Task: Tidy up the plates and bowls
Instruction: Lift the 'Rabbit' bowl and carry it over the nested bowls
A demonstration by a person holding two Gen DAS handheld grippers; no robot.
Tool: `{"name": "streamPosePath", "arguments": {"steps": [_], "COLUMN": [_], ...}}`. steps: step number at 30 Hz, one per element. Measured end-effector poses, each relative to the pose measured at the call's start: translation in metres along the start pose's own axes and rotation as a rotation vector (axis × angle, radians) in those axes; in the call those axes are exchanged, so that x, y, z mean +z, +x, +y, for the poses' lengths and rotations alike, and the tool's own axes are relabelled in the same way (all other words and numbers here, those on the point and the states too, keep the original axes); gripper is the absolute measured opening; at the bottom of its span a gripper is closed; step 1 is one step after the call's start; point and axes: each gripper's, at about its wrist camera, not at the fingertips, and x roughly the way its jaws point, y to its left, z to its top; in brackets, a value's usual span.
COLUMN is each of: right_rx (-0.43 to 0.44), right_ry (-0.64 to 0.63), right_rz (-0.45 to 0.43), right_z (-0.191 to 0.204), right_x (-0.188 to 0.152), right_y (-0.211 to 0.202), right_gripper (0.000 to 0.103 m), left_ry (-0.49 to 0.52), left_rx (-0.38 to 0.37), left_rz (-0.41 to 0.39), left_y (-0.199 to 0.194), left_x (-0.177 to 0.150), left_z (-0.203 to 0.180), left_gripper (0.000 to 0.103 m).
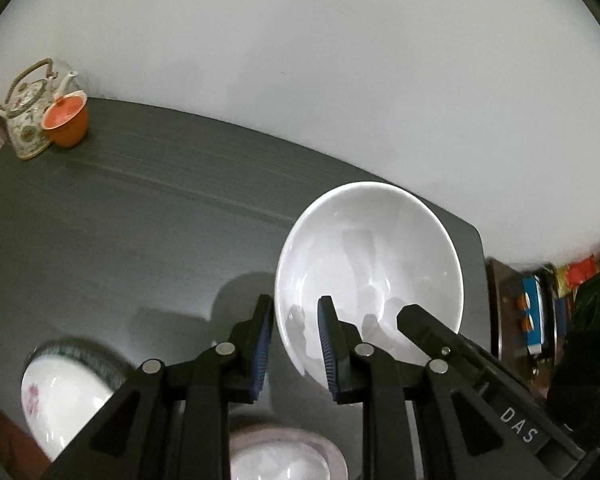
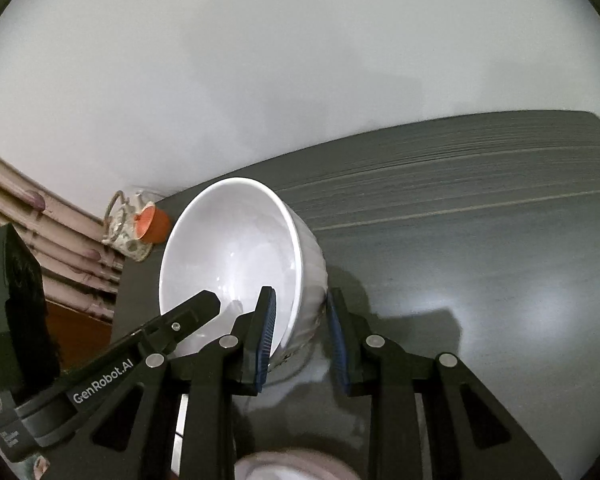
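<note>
A plain white bowl (image 1: 370,256) (image 2: 236,248) is tilted over the dark grey table (image 1: 120,208). My left gripper (image 1: 296,344) straddles its left rim, one blue pad outside and one inside. My right gripper (image 2: 300,336) straddles its right rim the same way, one pad inside and one against the outer wall. The right gripper's finger also shows inside the bowl in the left wrist view (image 1: 424,324). A patterned white bowl (image 1: 56,396) lies at lower left. A pinkish plate or bowl (image 1: 284,456) (image 2: 292,466) sits just below the grippers.
A floral teapot (image 1: 26,116) (image 2: 124,224) and an orange cup (image 1: 68,120) (image 2: 152,224) stand at the table's far corner by the white wall. A cluttered shelf (image 1: 540,312) stands beyond the table's right edge.
</note>
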Motion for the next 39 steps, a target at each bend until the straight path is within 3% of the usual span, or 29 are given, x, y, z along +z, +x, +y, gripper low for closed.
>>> {"name": "streamPosePath", "arguments": {"steps": [7,14,24,39], "right_rx": [-0.001,-0.005,-0.003,-0.041], "right_ry": [0.005,-0.011,-0.002,0.03], "right_rz": [-0.007,-0.007,0.017,0.063], "right_z": [0.011,0.02,0.021,0.027], "right_x": [-0.049,-0.108,-0.168,-0.194], "right_y": [-0.059,-0.092,-0.091,-0.05], "right_gripper": [0.025,0.026,0.027,0.027], "left_ry": [0.02,0.027,0.004,-0.024], "left_rx": [-0.029,-0.024,-0.014,-0.002], "left_rz": [0.002,0.016,0.04,0.098], "left_y": [-0.062,-0.092,-0.085,-0.049], "left_x": [-0.047,-0.109,-0.15,-0.164], "left_z": [0.008,0.014,0.034,0.051], "left_gripper": [0.022,0.022,0.022,0.022]}}
